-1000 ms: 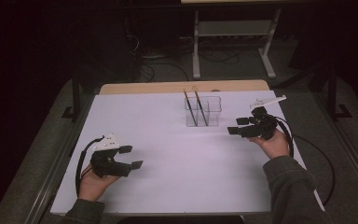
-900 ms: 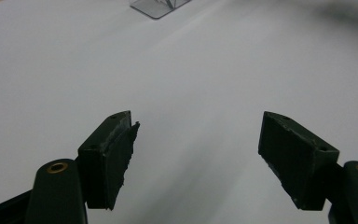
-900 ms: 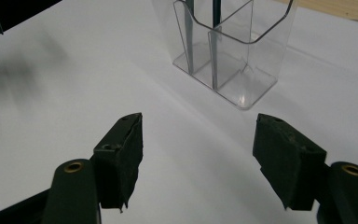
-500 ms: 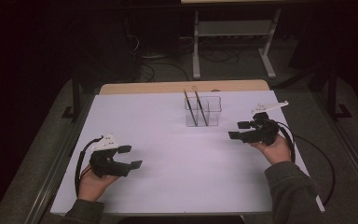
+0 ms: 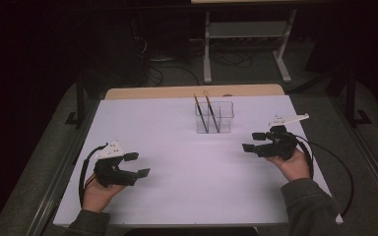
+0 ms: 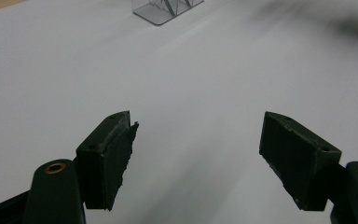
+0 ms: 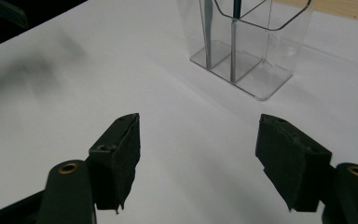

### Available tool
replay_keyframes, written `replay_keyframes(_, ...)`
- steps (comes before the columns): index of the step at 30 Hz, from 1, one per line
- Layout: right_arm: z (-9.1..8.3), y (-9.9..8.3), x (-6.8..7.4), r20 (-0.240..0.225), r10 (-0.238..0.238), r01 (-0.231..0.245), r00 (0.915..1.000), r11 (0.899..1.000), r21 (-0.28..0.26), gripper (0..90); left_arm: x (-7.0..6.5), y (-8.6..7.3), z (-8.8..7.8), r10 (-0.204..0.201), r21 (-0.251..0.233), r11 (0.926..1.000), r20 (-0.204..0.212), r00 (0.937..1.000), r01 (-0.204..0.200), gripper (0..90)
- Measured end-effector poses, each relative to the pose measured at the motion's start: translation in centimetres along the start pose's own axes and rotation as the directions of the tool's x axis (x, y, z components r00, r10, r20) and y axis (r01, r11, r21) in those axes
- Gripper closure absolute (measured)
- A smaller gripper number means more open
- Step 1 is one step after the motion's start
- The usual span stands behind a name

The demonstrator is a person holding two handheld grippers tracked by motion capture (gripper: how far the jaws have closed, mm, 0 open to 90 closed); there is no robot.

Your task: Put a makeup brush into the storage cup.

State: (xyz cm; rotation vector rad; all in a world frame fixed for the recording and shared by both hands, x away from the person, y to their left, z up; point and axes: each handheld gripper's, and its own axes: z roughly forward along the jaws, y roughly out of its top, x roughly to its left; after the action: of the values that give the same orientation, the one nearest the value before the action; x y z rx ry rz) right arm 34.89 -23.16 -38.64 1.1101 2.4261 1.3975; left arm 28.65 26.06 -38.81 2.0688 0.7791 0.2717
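Right gripper [image 5: 250,141] has drifted back from beside the clear plastic two-compartment holder [image 5: 214,117] toward the person's side of the white worktop [image 5: 187,172]; left gripper [image 5: 139,165] hasn't shifted.

Status, judging by layout:
- Two thin dark pencil-like sticks [image 5: 206,112] stand tilted in the holder at the far middle of the worktop. In the right gripper view it looks like one per compartment, leaning against the walls.
- No loose items lie on the worktop, so the loading looks done. Both hands sit low and well apart from the holder, like a retreat or rest pose. Probably nothing left except parking the tools.

Fingers:
- Right: spread wide and released, nothing between the pads [image 7: 121,154]. Holder is ahead of them, off to the right, not touched. The opening is only marginally wider than a second ago.
- Left: also spread wide and released, bare worktop between the pads [image 6: 116,154]. Holder base is just at the top edge of the left gripper view, well away.
- Neither gripper touches a stick or the holder.
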Motion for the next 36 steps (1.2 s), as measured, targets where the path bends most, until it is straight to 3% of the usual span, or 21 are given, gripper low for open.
replay_keyframes(22, -0.1, -3.9, 1.3, -0.003, 0.009, -0.009, 1.0000, 1.000, 0.003, 27.7, -0.5, -0.2, 0.5, 0.005, -0.003, 1.0000, 0.013, 0.9999, -0.005, 24.3)
replay_keyframes(36, -0.4, -5.3, 1.7, 0.004, 0.016, -0.016, 0.9999, 1.000, -0.013, 27.0, -0.6, -0.7, 0.8, 0.002, 0.006, 1.0000, 0.023, 0.9997, -0.002, 24.3)
